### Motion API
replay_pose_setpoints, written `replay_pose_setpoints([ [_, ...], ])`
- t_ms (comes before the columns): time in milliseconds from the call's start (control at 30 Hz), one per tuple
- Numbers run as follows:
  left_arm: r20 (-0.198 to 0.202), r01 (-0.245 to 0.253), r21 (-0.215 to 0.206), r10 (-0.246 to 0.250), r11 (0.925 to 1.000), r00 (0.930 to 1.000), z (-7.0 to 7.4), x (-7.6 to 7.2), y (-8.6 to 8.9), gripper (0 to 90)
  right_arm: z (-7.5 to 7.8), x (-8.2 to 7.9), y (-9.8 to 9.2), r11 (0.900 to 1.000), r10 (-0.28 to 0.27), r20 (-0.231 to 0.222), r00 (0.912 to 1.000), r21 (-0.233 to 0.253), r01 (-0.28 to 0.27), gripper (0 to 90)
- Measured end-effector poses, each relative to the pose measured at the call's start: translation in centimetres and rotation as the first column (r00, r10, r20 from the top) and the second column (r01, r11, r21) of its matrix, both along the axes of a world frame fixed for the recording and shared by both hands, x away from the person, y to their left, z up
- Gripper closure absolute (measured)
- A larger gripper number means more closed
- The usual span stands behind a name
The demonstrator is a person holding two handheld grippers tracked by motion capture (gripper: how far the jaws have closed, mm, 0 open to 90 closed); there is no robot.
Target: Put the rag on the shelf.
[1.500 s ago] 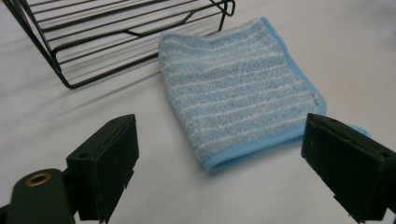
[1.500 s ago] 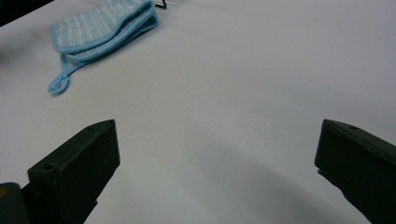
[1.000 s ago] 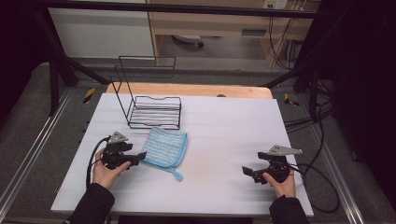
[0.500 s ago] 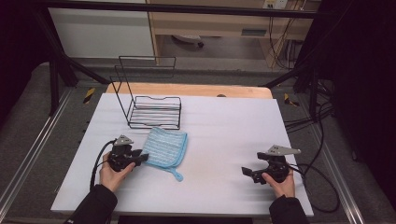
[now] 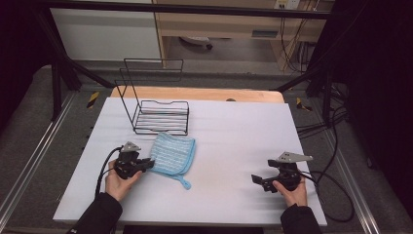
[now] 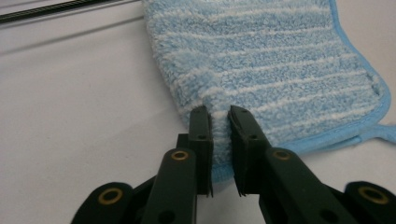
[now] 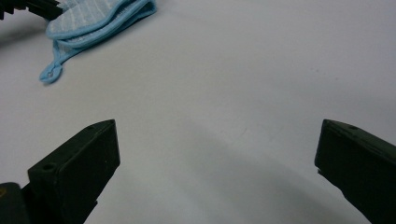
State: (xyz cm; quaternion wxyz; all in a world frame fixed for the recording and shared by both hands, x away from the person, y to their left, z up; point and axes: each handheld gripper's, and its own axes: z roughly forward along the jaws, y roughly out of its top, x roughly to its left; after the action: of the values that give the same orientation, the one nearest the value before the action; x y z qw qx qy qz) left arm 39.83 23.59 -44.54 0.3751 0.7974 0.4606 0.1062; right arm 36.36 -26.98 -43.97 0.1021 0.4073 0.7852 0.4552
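Observation:
A folded light-blue striped cloth with a hanging loop lies on the white table, just in front of a black wire rack. My left gripper is at the cloth's left edge, its jaws pinched on a fold of the terry fabric. My right gripper rests far to the right near the front edge, jaws wide apart with nothing between them. In the right gripper view the cloth and its loop lie at the top left.
The white table has bare surface between the two grippers. A wooden board runs along its far edge. Cables trail off the right side. Metal frame rails flank the table.
My left gripper slid right from beside the cloth onto its left edge and closed on it. The right gripper stayed in place.

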Motion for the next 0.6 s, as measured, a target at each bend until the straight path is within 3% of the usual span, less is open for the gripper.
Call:
replay_pose_setpoints([
  [200,-0.027,-0.013,-0.029,0.013,0.9995,0.9996,0.2,0.0,0.3,83.5,0.0,0.0,0.0,1.000,0.001,0.000,1.0000,0.001,-0.001,0.6],
  [600,-0.079,0.034,-0.047,-0.037,0.9983,0.9962,0.7,-1.5,1.1,84.5,0.0,-0.1,0.0,1.000,0.000,0.002,1.0000,0.008,0.000,0.6],
])
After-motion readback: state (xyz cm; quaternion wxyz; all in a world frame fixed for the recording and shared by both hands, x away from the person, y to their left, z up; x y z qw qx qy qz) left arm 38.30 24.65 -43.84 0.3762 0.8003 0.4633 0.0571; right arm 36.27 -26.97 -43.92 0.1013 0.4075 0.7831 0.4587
